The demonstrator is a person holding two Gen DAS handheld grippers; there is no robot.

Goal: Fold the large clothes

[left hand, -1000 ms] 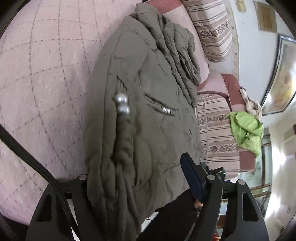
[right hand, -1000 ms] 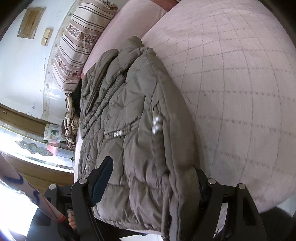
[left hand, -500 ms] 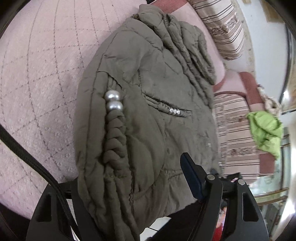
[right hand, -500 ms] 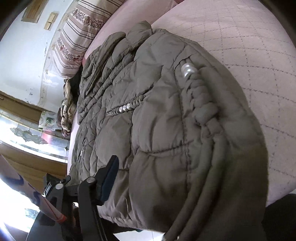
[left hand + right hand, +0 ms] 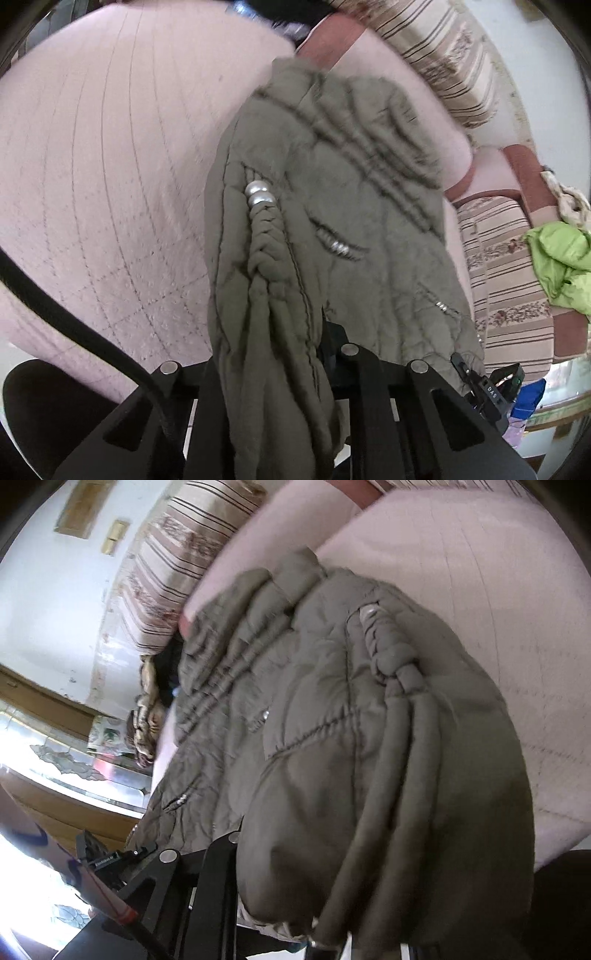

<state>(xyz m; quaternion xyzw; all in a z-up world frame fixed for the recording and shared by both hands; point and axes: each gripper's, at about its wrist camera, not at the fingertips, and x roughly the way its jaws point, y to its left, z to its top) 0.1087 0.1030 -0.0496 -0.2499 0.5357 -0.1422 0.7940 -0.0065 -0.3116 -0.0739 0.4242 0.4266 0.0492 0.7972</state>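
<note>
Bedspread [image 5: 92, 177], pink and quilted, filled most of both views, with striped cushions [image 5: 436, 48] beyond it and a green garment [image 5: 561, 258] well apart on the sofa to my left claw's right. Across the bedspread lay the olive jacket [image 5: 332, 206], its long axis running straight away from me, collar end far, hem end near and lifted off the bed.

My left claw [image 5: 280, 369] held that near end, fingers closed narrow on a bunched fold, the cloth spilling down over the frame. My right claw [image 5: 314, 886] met the same edge from the other side; one black finger [image 5: 218, 878] showed at the fabric's left, the other was buried under the padding, so I could not tell how far it was shut.

Both claws sat at the hem, neither nearer the collar. I judged that the coming fold turned on this: the bulk of the jacket lay ahead of both claws, so carrying the hem forward along that axis would lay it over the body.

Braided cord [image 5: 264, 236] with two silver beads [image 5: 258, 194] ran the same way, loose enough, I judged, to snag.
</note>
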